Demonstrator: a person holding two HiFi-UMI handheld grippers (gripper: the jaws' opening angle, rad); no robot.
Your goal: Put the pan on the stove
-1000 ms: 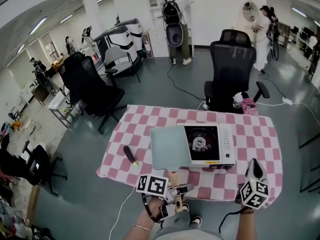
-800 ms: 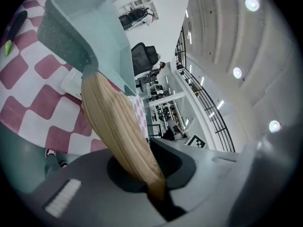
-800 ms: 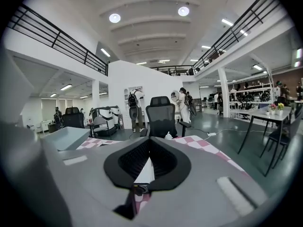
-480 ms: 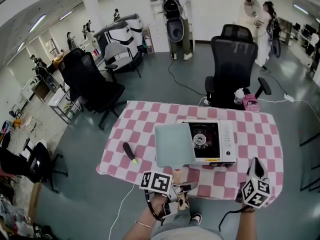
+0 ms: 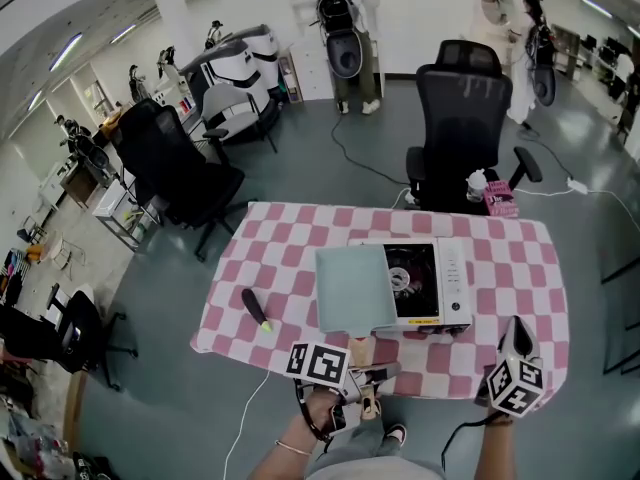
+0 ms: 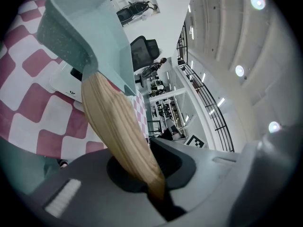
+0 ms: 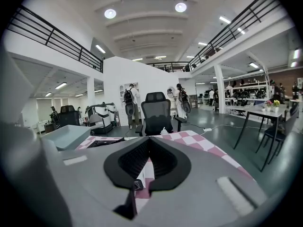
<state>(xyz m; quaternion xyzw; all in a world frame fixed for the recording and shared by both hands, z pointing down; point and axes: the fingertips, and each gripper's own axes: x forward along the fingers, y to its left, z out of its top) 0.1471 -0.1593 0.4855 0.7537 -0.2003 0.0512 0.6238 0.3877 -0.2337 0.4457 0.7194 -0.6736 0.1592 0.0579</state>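
The pan is pale teal and square with a wooden handle. It hangs over the left part of the white portable stove. My left gripper is shut on the handle's end at the table's front edge. In the left gripper view the handle runs from the shut jaws of the left gripper up to the pan, with the stove below it. My right gripper is shut and empty at the front right. In its view the right gripper points over the table, with the pan at the left.
A pink-and-white checked cloth covers the table. A black pen-like tool with a yellow-green tip lies on its left part. A black office chair stands behind the table with a pink box on it. People stand far back.
The pan has moved a little to the right, further over the stove's left side, with my left gripper still on its handle. The right gripper has stayed put.
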